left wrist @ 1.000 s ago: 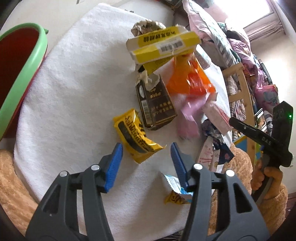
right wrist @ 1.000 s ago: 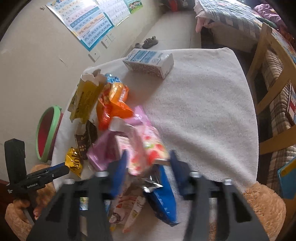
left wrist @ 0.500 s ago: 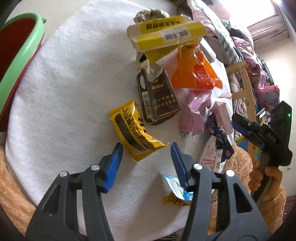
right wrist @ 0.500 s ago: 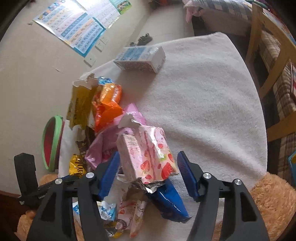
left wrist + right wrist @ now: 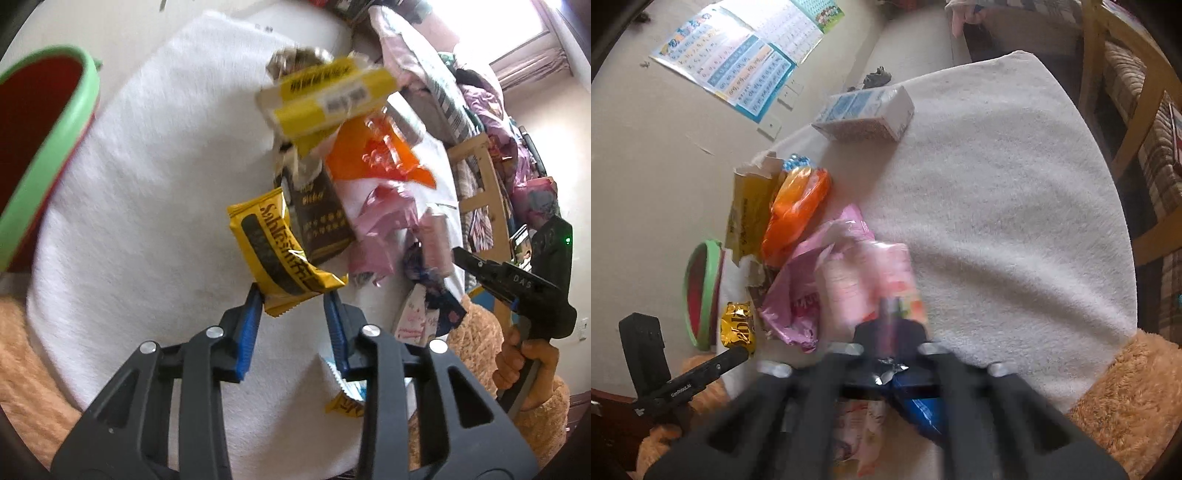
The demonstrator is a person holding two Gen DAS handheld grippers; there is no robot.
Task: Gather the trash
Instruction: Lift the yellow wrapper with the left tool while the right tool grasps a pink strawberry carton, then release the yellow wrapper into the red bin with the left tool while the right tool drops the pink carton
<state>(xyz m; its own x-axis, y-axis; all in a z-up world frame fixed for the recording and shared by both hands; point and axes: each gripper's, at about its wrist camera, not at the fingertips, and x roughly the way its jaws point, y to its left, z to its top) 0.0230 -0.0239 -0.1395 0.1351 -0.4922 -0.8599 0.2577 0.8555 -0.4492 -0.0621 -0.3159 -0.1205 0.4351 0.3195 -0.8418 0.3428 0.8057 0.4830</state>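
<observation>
A pile of trash lies on a white towel-covered table (image 5: 155, 177). My left gripper (image 5: 293, 299) has its jaws narrowed around the near end of a yellow snack wrapper (image 5: 273, 247); contact is unclear. Behind it lie a dark brown carton (image 5: 321, 218), a yellow box (image 5: 325, 99) and an orange bag (image 5: 376, 158). My right gripper (image 5: 890, 325) is blurred and shut on a pink strawberry-print carton (image 5: 871, 280). The yellow wrapper also shows in the right wrist view (image 5: 737, 326).
A red bin with a green rim (image 5: 40, 155) stands left of the table, also in the right wrist view (image 5: 701, 291). A blue-white box (image 5: 864, 114) lies at the far side. A blue wrapper (image 5: 919, 410) and pink bag (image 5: 798, 295) lie near. A wooden chair (image 5: 1137, 122) stands right.
My left gripper moved forward and its jaws narrowed around the yellow wrapper's end. My right gripper closed on the pink strawberry carton, which sat between open jaws before.
</observation>
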